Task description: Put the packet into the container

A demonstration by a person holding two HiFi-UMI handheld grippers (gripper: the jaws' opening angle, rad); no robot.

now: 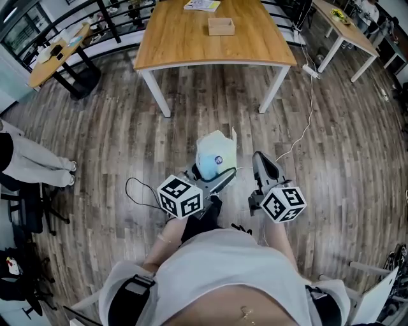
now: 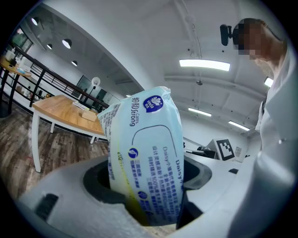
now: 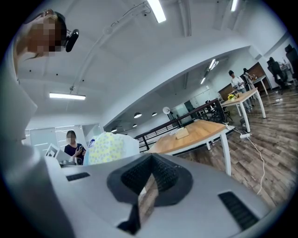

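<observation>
A pale blue and white packet of wipes stands upright between the jaws of my left gripper, which is shut on its lower part. In the left gripper view the packet fills the middle, with the left gripper pressed against both its sides. My right gripper is beside it, shut and holding nothing; the right gripper shows only a thin slit between its pads. The container, a small wooden box, sits on a wooden table well ahead of both grippers. The box also shows far off in the right gripper view.
Both grippers hang over plank floor, short of the table. A booklet lies behind the box. A white cable runs across the floor to a power strip. A person's legs stand at left. Other tables stand at the sides.
</observation>
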